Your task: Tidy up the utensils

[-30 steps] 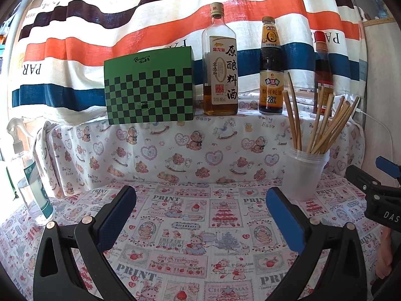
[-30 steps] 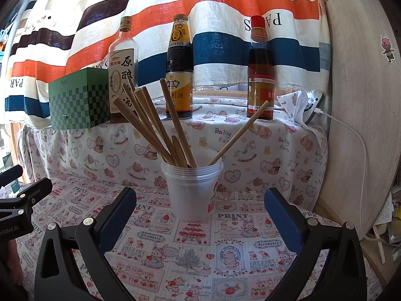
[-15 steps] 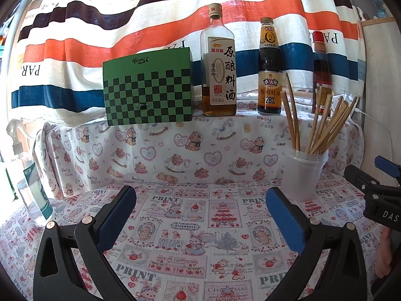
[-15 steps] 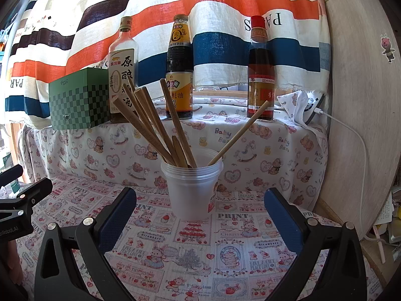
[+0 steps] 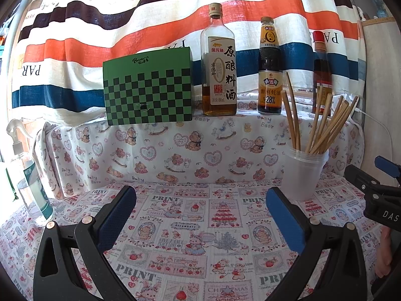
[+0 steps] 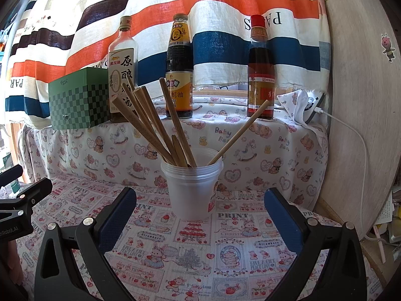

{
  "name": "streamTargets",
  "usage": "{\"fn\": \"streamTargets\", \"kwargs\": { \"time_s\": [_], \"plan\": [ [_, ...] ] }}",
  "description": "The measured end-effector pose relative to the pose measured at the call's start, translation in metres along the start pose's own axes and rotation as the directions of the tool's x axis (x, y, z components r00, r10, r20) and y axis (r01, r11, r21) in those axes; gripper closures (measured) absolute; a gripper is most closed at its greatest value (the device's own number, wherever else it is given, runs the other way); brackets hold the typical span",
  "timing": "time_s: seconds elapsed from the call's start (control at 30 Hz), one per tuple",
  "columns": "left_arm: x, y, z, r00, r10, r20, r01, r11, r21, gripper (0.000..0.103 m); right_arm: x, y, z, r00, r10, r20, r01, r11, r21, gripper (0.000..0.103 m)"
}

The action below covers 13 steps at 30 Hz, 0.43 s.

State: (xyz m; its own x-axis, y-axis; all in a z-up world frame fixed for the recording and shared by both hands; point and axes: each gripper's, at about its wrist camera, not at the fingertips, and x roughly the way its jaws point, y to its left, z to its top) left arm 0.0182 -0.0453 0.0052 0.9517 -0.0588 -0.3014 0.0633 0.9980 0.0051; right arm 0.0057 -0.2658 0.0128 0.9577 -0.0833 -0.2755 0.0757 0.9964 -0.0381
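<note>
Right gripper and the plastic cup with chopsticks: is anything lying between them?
Nothing: in the right wrist view only bare printed tablecloth lies between the open right gripper and the plastic cup.

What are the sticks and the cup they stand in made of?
The chopsticks look like bamboo or wood: matte tan, with a faint grain. The cup looks like thin frosted plastic: cloudy and see-through, with stacked rims that suggest several cups nested together.

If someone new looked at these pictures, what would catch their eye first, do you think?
Probably the clear plastic cup bristling with wooden chopsticks, standing on the printed tablecloth ahead of the open right tool. Behind, three sauce bottles and a green checkered box line a ledge before a boldly striped curtain.
</note>
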Motion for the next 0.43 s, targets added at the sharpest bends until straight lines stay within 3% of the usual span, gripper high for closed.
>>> {"fn": "streamTargets", "kwargs": {
  "time_s": [0.43],
  "plan": [
    [-0.0004, -0.0003, -0.0002, 1.0, 0.005, 0.001, -0.005, 1.0, -0.002, 0.0, 0.0002, -0.0001, 0.0001, 1.0, 0.0, -0.001, 0.0, 1.0, 0.0, 0.0]
  ]
}}
